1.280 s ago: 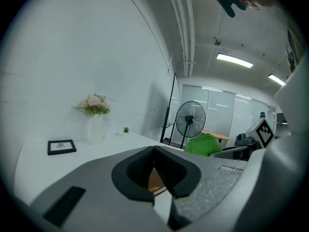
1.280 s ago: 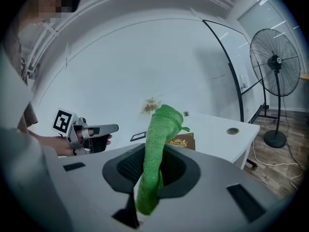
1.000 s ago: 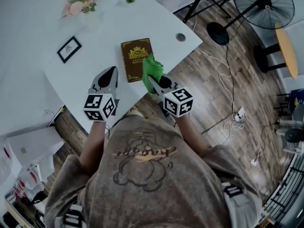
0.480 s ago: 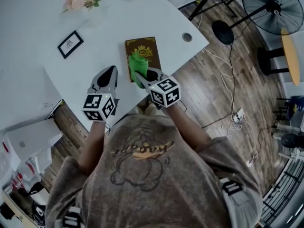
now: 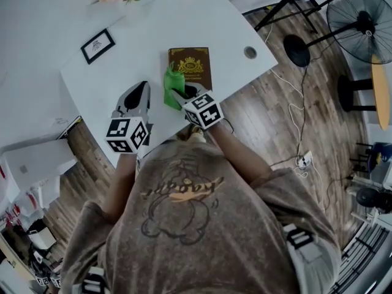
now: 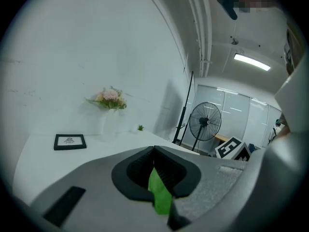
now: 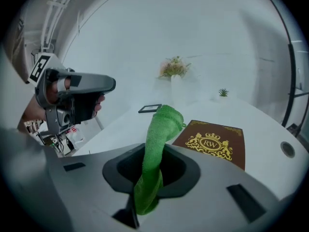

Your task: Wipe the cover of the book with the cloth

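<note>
The brown hardcover book with a gold crest [image 5: 191,66] is seen flat on the white table [image 5: 122,60], its long axis running away from the person and roughly in line with the way the right tool [image 5: 177,95] is pointed. From that tool the book is found ahead and slightly to the right. In the right gripper view the cover [image 7: 212,139] is seen just past the jaws on that side.

The green terry cloth [image 5: 172,84] is pinched between the closed jaws of the right tool [image 7: 149,151]. Its free end [image 7: 164,117] is pushed up and forward beyond the tips, near the book's left edge. Contact between cloth and cover cannot be made out, and the cloth is judged to be beside the cover, not yet on it.

The left tool [image 5: 144,89] is held well apart to the left, over bare table, so the right tool is the nearer one. Its jaws [image 6: 154,149] are seen brought together at the tips. A narrow green strip [image 6: 159,197] is lodged in the hollow behind them, and what it is cannot be told.

A short sweep rightward and down is judged to be what the wipe calls for.
</note>
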`<state>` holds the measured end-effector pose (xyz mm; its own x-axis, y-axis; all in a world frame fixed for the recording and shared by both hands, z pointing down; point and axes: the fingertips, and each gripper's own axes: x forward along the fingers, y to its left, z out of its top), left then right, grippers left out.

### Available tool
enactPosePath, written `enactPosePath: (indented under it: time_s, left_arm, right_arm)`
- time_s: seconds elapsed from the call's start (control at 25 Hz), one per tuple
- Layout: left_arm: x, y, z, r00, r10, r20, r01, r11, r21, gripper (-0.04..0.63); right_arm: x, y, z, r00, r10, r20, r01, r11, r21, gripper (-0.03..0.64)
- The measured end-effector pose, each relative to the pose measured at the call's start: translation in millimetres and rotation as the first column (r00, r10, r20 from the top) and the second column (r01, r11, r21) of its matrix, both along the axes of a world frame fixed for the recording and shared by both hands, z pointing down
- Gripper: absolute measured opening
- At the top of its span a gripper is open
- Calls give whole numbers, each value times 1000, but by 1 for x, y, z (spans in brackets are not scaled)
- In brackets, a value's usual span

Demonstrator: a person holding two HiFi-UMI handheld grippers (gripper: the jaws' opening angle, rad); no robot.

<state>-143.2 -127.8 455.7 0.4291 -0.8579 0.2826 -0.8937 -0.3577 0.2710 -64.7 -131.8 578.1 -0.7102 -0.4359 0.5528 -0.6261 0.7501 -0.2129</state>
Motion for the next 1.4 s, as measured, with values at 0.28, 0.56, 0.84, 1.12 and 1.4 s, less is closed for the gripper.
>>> enactPosePath:
  time_s: [0.28, 0.56, 0.84, 1.12, 1.4]
  left_arm:
    - [1, -7, 3, 1000, -14, -11, 14, 1000, -6, 3]
    - [21, -16, 6, 1000, 15, -17, -15, 1000, -14, 3]
    - [42, -19, 12, 999, 43, -30, -44, 999, -27, 3]
    - [53, -19, 17, 998, 60, -26, -61, 997, -36, 3]
    - [53, -18, 18, 998, 57, -24, -58, 998, -39, 3]
  right_arm:
    - [6, -5, 22, 994, -33, -107, 33, 999, 0, 67]
    - [35, -15, 23, 993, 0, -118, 1, 1000, 2, 67]
    - [75, -20, 25, 991, 67, -118, -68, 998, -4, 69]
    - [109, -22, 25, 987, 114, -112, -114, 993, 4, 69]
    - [139, -27, 25, 981, 143, -127, -142, 990, 21, 71]
